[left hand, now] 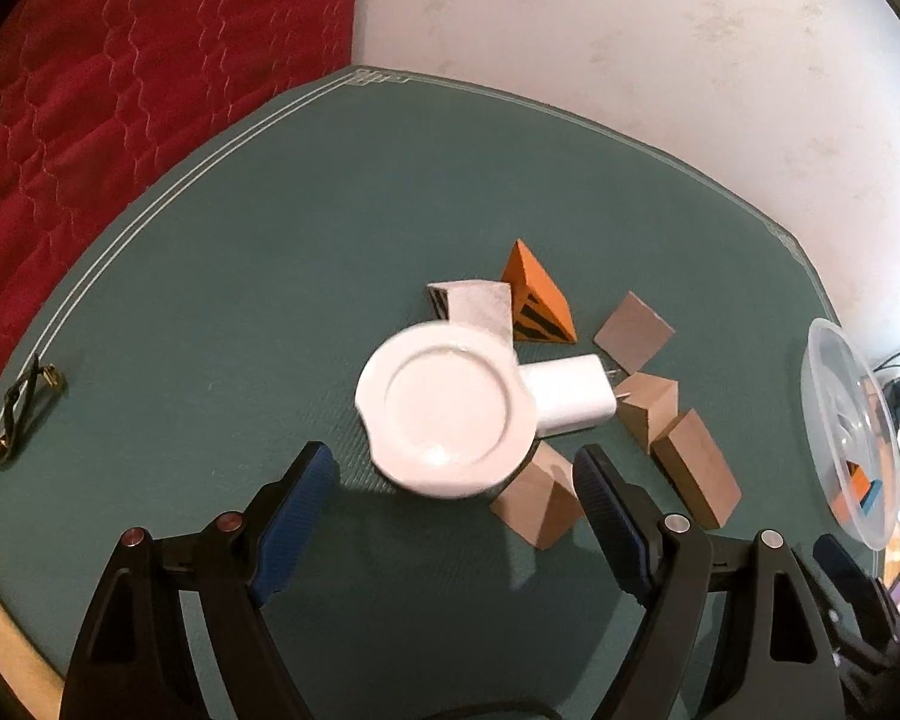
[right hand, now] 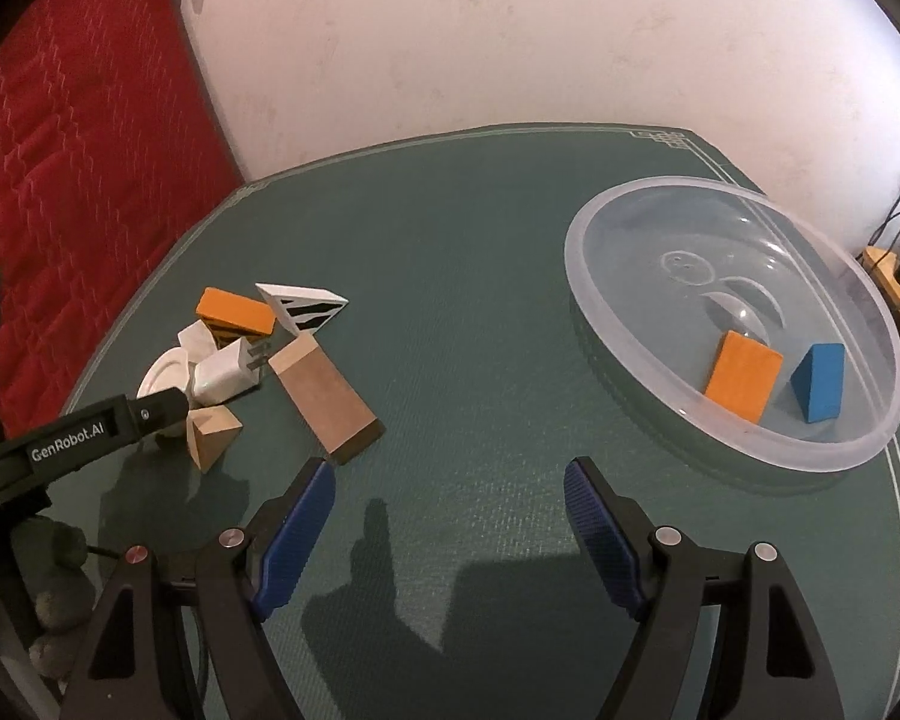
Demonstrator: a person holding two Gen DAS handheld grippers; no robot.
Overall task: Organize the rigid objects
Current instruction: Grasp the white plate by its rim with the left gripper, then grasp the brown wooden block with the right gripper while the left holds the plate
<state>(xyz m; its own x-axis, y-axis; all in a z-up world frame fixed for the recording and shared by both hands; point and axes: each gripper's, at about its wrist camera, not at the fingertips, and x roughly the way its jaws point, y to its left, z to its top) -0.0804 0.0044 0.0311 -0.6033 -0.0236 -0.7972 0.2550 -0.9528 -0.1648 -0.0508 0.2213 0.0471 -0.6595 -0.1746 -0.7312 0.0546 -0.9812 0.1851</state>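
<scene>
Your left tongs (left hand: 453,480) stand apart with nothing between them, and your right tongs (right hand: 450,492) are likewise apart and empty over bare tabletop (right hand: 450,228).

You are early in the job, by my reading. Only two pieces sit in the clear bowl (right hand: 582,228): an orange block (right hand: 743,375) and a blue wedge (right hand: 819,381). The rest of the pile is untouched on the green mat.

From the left tongs, the white saucer (left hand: 447,411) lies just ahead at 12 o'clock, close to the tips. A plain wooden wedge (left hand: 537,501) sits at about 2 o'clock, just beside the right-hand tip. Behind the saucer, touching it, lies a white charger plug (left hand: 564,396), then two wooden blocks (left hand: 672,426) at 2 o'clock. Farther out are a grey tile (left hand: 633,333), a white striped wedge (left hand: 477,303) and an orange striped wedge (left hand: 537,297) at 12 to 1 o'clock.

From the right tongs, the pile lies at 10 o'clock, its long brown block (right hand: 324,399) nearest, and the bowl at 2 o'clock, well apart from the pile.
</scene>
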